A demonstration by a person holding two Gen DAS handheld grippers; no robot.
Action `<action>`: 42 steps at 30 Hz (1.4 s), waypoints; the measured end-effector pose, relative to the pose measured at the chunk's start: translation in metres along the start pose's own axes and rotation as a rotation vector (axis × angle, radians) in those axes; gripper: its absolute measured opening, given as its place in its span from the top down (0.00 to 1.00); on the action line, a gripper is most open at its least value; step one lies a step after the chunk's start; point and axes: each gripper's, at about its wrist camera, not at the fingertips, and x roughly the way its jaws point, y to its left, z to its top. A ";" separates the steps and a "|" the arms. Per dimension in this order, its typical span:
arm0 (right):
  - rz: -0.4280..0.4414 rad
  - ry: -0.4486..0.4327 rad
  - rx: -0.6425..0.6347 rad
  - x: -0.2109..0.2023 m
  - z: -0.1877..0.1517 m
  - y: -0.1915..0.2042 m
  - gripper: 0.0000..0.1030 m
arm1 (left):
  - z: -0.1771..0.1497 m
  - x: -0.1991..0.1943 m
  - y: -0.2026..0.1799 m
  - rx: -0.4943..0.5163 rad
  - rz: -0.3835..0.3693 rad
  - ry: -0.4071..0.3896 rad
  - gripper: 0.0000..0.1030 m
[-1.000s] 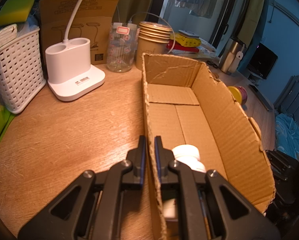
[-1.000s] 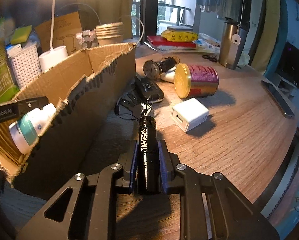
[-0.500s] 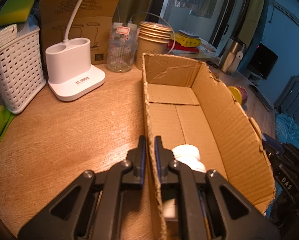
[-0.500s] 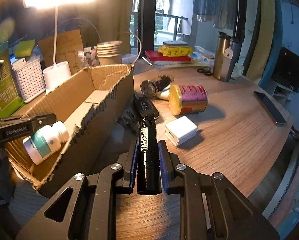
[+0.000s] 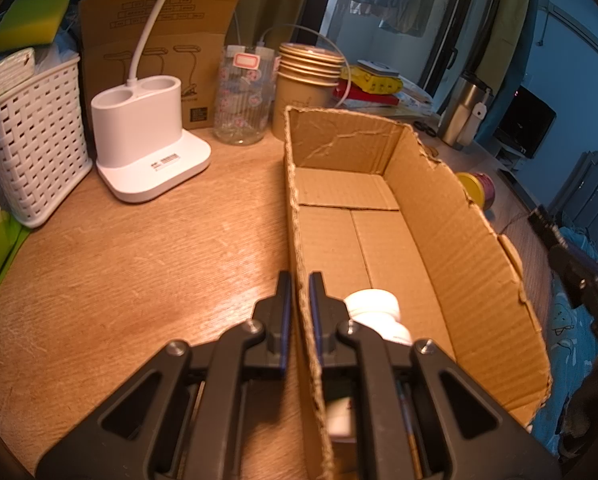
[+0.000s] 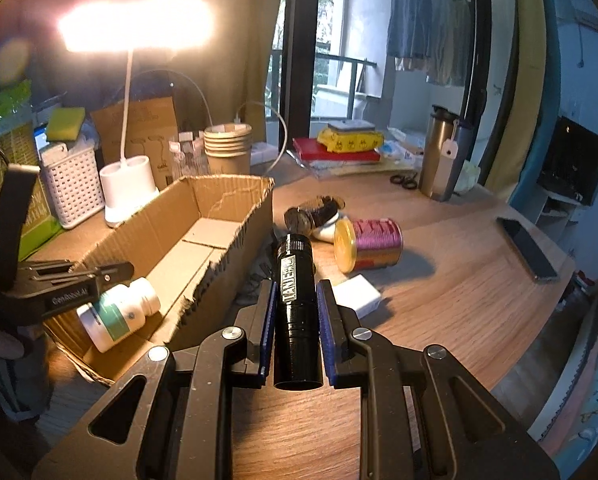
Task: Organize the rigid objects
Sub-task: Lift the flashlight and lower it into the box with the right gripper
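Note:
A torn-edged cardboard box (image 5: 439, 232) stands open on the wooden desk. My left gripper (image 5: 300, 280) is shut on its near left wall, one finger inside and one outside. A white pill bottle (image 5: 373, 304) with a teal label (image 6: 119, 314) lies in the near end of the box (image 6: 235, 196). My right gripper (image 6: 297, 300) is shut on a black flashlight (image 6: 295, 276), held in the air to the right of the box. The flashlight points away from the camera. At the right edge of the left wrist view, the right gripper (image 5: 571, 260) shows as a dark shape.
Right of the box lie a gold-lidded purple can (image 6: 369, 244), a white charger block (image 6: 357, 296), a wristwatch (image 6: 311, 216) and black cords. A phone (image 6: 527, 248) and a steel tumbler (image 6: 439, 156) sit farther right. Behind the box stand the lamp base (image 5: 147, 152), white basket (image 5: 35, 144), jar (image 5: 243, 100) and paper cups (image 5: 307, 84).
My right gripper has risen with the flashlight, lifting it off the desk, and now looks down over the box. The left gripper and the box have not moved.

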 end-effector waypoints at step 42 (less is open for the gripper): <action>0.034 -0.163 -0.021 -0.060 0.045 0.010 0.79 | 0.000 0.000 0.000 0.001 0.000 0.000 0.91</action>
